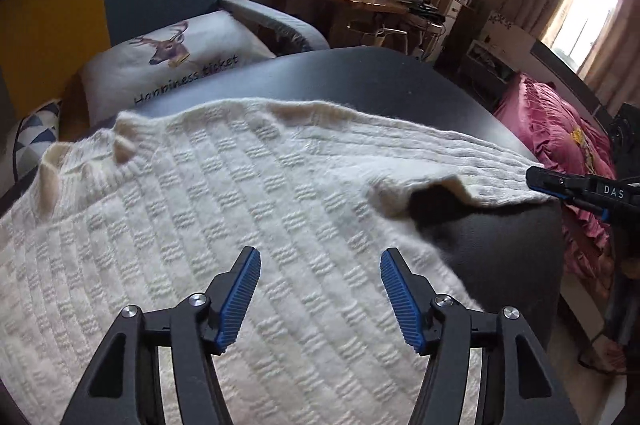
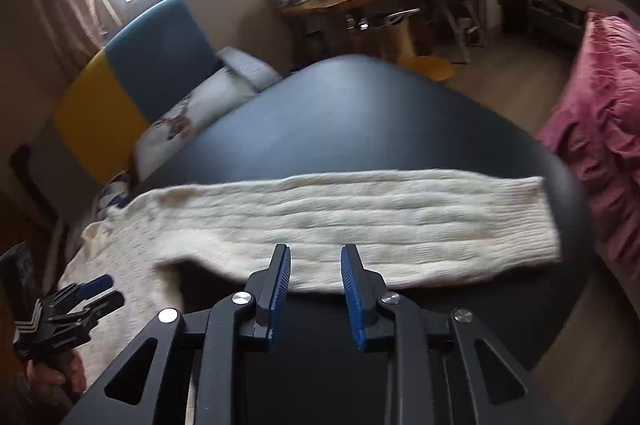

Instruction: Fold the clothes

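Cream knit sweater (image 1: 224,193) lies spread on the black desk (image 1: 360,77), 1 sleeve (image 2: 360,221) stretched toward the desk's right edge. Left claw (image 1: 320,265) hangs above the body, jaws apart, empty. Right claw (image 2: 315,261) hovers over the sleeve, jaws narrowly apart, gripping nothing.

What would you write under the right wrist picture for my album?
Open right gripper above a cream sweater's sleeve stretched across a dark table.

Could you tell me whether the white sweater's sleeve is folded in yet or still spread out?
Spread out. The sleeve lies straight and flat across the black table, extending away from the sweater body, not laid over it.
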Tool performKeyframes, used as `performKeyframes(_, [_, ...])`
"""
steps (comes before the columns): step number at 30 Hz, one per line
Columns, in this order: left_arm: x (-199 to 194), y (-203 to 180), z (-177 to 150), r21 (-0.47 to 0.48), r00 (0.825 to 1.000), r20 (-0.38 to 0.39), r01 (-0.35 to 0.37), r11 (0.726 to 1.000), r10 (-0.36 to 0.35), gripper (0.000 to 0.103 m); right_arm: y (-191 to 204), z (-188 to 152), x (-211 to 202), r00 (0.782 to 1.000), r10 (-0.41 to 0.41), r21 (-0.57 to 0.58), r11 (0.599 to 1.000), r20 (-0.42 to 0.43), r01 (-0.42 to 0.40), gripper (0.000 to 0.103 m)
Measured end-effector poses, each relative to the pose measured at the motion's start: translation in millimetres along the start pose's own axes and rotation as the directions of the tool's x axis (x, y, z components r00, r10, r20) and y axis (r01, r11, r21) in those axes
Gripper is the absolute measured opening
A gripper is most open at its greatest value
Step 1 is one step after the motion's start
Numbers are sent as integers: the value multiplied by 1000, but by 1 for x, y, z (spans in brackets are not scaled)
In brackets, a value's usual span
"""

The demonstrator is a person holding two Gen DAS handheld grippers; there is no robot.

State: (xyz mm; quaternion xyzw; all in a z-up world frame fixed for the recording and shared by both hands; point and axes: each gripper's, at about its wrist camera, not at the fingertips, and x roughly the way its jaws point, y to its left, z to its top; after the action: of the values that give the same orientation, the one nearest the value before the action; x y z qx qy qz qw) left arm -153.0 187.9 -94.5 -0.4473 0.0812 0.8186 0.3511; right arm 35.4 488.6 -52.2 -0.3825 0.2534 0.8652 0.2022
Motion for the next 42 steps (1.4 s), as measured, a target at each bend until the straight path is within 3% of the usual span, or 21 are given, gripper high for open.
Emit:
performKeyframes(4, [23, -26, 14, 51, 999, -34, 28, 998, -27, 63, -48, 9, 9, 989, -150, 30, 988, -20, 150, 27])
performKeyframes(7, [44, -35, 20, 48, 996, -67, 60, 997, -57, 64, -71, 11, 33, 965, -245, 11, 969, -94, 247, 27])
performKeyframes(8, [50, -37, 21, 43, 994, -81, 74, 996, -71, 64, -76, 10, 43, 958, -262, -2, 965, -116, 263, 26])
performKeyframes(10, [62, -42, 20, 40, 989, -119, 91, 995, -86, 64, -77, 11, 51, 952, -294, -55, 955, -82, 290, 26])
performKeyframes(17, [71, -60, 3, 161, 991, -128, 55, 986, -34, 70, -77, 27, 70, 933, -352, -103, 933, -70, 344, 26])
performKeyframes(21, [69, -58, 6, 126, 990, -123, 84, 988, -68, 74, -76, 28, 69, 930, -358, -108, 931, -79, 349, 26])
performKeyframes(24, [57, -37, 15, -5, 976, -98, 194, 981, -194, 73, -68, 32, 67, 921, -381, -128, 920, -75, 370, 26])
performKeyframes(25, [50, -25, 19, -62, 970, -77, 227, 972, -232, 73, -54, 31, 63, 925, -377, -165, 917, -50, 364, 27])
performKeyframes(26, [44, -14, 22, -95, 970, -56, 230, 969, -236, 73, -37, 29, 60, 945, -327, -208, 926, -24, 316, 28])
performKeyframes(29, [31, 15, 29, -145, 982, -18, 186, 972, -190, 73, 26, 17, 58, 989, -146, -345, 929, -19, 131, 28])
performKeyframes(31, [29, 25, 30, -165, 983, -16, 179, 970, -184, 70, 71, 8, 67, 997, -38, -422, 907, -67, 6, 28])
performKeyframes(33, [27, 21, 28, -144, 980, -18, 195, 970, -200, 68, 108, 0, 84, 991, 21, -462, 883, -134, -81, 27])
performKeyframes(37, [26, -8, 20, -58, 956, -44, 287, 956, -290, 68, 136, -6, 128, 971, -63, -494, 868, -232, -61, 27])
performKeyframes(42, [51, -44, 3, 5, 919, -160, 366, 931, -361, 68, 117, 1, 145, 968, -113, -440, 898, -223, 3, 25])
